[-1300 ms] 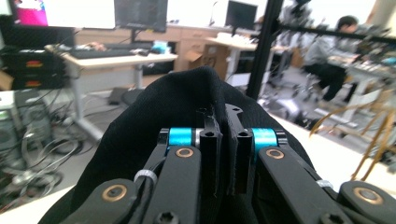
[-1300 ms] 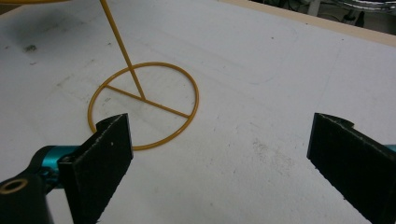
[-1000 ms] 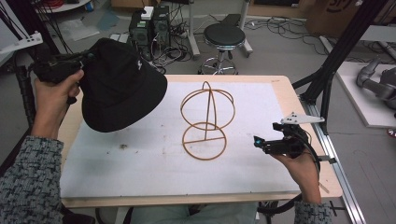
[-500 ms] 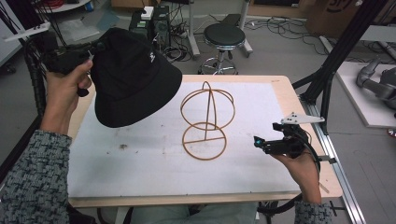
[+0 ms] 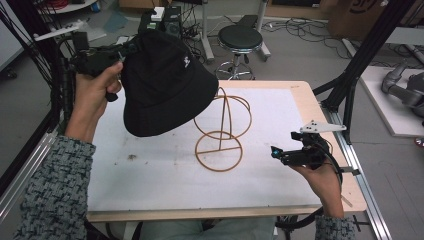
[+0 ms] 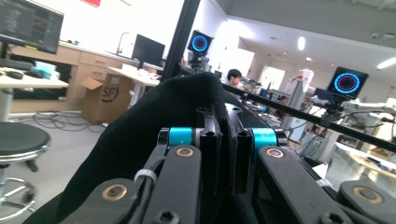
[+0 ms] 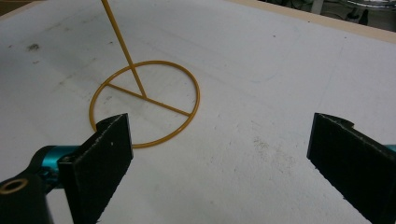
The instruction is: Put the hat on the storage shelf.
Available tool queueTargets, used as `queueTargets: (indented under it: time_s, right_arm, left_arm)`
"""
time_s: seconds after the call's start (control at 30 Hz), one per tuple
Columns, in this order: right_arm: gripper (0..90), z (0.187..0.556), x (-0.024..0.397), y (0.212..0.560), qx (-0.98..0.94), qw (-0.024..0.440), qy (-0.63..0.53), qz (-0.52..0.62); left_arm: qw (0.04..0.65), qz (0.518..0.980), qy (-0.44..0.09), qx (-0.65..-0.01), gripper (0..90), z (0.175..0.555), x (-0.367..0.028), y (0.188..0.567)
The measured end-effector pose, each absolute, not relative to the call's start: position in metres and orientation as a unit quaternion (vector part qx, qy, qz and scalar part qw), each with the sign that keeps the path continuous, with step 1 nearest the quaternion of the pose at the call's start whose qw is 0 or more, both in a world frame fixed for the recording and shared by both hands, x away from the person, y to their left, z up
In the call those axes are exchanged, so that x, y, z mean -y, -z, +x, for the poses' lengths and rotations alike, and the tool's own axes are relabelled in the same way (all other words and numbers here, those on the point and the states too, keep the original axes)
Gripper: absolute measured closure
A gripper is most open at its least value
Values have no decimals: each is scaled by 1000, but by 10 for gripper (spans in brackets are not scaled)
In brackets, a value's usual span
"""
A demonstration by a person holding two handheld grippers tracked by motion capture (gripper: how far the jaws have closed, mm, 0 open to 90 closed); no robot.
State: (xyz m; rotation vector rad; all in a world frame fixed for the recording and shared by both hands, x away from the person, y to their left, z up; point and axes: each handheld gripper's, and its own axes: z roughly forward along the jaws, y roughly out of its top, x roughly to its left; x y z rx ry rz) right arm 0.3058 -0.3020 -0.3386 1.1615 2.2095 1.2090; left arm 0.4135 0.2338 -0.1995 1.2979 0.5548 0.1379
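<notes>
Left claw (image 5: 127,50) pinches hat (image 5: 165,85) by its brim, held above stand (image 5: 222,127) for seating; right claw (image 5: 276,152) gapes, idle over tabletop (image 5: 150,175).

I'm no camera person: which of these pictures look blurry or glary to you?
High view: even light, hat and wire stand fairly sharp. Left gripper view: bright ceiling lights glare, the near fingers soft. Right gripper view: close fingers blurred, table clear.

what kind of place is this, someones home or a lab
Most likely a robotics lab or workshop, not a home: black frame struts flank the table, cables and electronics crowd the floor, and monitors showing glowing ring patterns stand among benches in the left gripper view.
</notes>
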Motion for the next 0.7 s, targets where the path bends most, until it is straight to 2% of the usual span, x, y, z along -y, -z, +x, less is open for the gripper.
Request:
queueTargets:
  time_s: [0.7]
  right_arm:
    - [65, 307, 300, 341, -786, 179, -426, 410]
  left_arm:
    - [738, 635, -2, -227, 858, 423, -150, 221]
